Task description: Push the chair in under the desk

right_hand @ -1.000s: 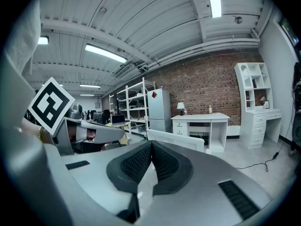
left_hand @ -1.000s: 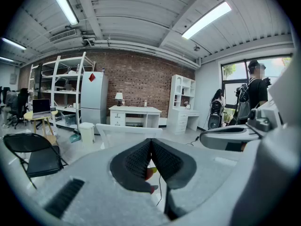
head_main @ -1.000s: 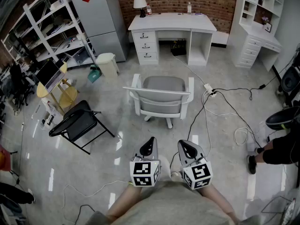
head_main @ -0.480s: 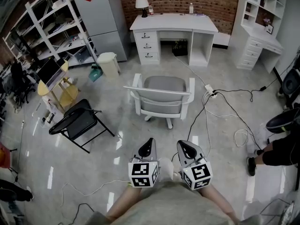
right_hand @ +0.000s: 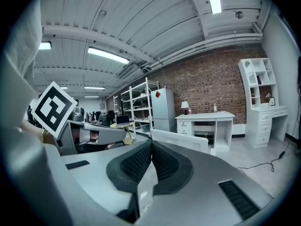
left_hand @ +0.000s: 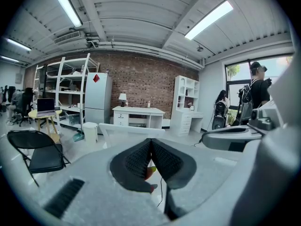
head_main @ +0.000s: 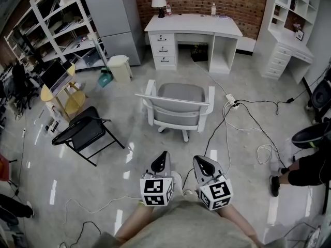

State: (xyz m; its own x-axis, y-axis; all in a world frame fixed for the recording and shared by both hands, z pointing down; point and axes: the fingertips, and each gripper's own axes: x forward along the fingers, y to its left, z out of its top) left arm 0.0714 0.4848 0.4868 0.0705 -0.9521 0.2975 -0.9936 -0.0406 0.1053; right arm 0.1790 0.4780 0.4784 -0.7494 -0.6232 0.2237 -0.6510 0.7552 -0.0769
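A white chair (head_main: pixel 178 107) with a grey seat stands in the middle of the floor, its back towards me and its seat facing the white desk (head_main: pixel 194 26) against the brick wall. The knee space under the desk is open. Both grippers hang close to my body, well short of the chair. My left gripper (head_main: pixel 163 154) is shut with nothing in it, and my right gripper (head_main: pixel 198 159) beside it is shut and empty too. In the left gripper view the chair back (left_hand: pixel 130 130) shows just beyond the closed jaws, with the desk (left_hand: pixel 138 111) behind.
A black folding chair (head_main: pixel 85 136) stands at the left. Cables and a power strip (head_main: pixel 230 98) trail across the floor right of the white chair. A white bin (head_main: pixel 120 68), shelving (head_main: pixel 57 25) and a fridge (head_main: pixel 111 14) are at the far left; a person's leg (head_main: pixel 297 172) is at the right.
The view has crept slightly forward towards the chair and desk. Both grippers keep their place near my body, still shut.
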